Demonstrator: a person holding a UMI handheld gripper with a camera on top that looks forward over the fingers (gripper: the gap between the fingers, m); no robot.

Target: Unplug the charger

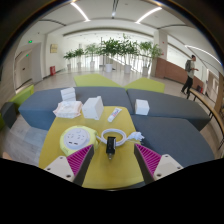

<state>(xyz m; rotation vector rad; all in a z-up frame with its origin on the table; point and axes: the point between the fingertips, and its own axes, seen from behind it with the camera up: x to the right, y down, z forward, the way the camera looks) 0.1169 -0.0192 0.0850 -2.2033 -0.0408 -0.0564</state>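
Note:
A small black charger [110,145] lies on the yellow table [110,172], just ahead of my fingers and centred between their lines. A white cable [124,136] loops round behind it and trails off to the right. My gripper [112,163] is open and empty. Its magenta pads [78,160] stand wide apart, one at each side of the charger, and touch nothing. I cannot see what the charger is plugged into.
Further along the table are white boxes [92,107], a second white box [142,106], a stack of white items [68,103] and a small white object [113,114]. Grey seating [175,105] surrounds the table. A person [188,75] walks at the far right. Plants [112,48] stand beyond.

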